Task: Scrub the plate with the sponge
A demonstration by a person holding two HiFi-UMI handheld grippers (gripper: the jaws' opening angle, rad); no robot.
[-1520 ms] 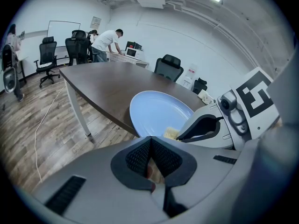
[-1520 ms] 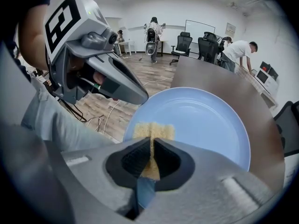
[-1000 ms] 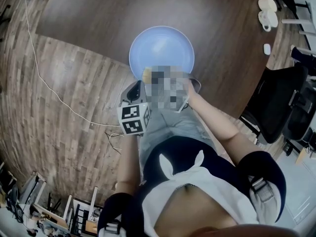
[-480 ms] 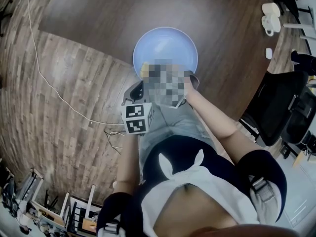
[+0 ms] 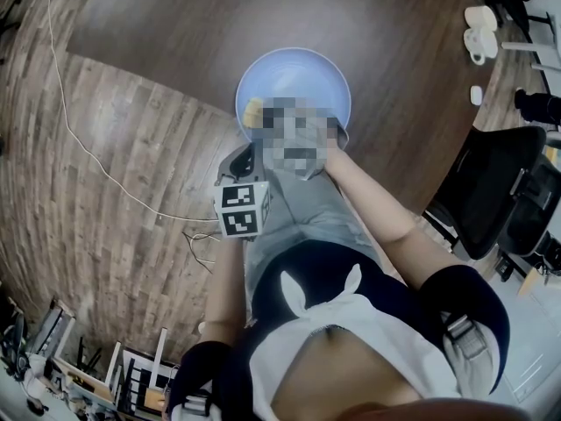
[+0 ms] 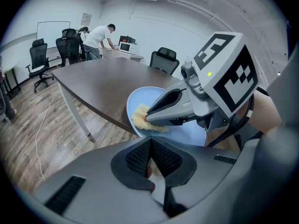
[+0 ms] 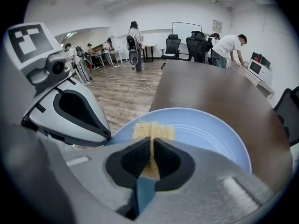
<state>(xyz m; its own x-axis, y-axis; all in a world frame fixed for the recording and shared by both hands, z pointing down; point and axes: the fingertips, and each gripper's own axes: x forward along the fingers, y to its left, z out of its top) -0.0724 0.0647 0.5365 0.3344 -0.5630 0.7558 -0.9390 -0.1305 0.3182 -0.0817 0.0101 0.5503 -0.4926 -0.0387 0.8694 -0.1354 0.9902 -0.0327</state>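
A pale blue plate (image 5: 294,73) lies at the near edge of the dark brown table (image 5: 175,24). My right gripper (image 7: 152,146) is shut on a yellow sponge (image 7: 153,130), which presses on the plate's (image 7: 210,134) near left part. In the head view only a corner of the sponge (image 5: 254,110) shows beside a mosaic patch that hides the right gripper. My left gripper (image 6: 150,146) is shut at the plate's (image 6: 145,97) near left rim and appears to clamp it. Its marker cube (image 5: 243,209) sits below the plate. The left gripper view shows the sponge (image 6: 139,118) under the right gripper's tip.
A black office chair (image 5: 491,182) stands to the right, and white cups (image 5: 478,20) sit at the table's far right. A thin cable (image 5: 79,147) runs over the wooden floor at left. People (image 6: 100,36) and chairs are far off in the room.
The sponge has slid a little farther up the plate's left side with my right gripper. The left gripper stays at the rim.
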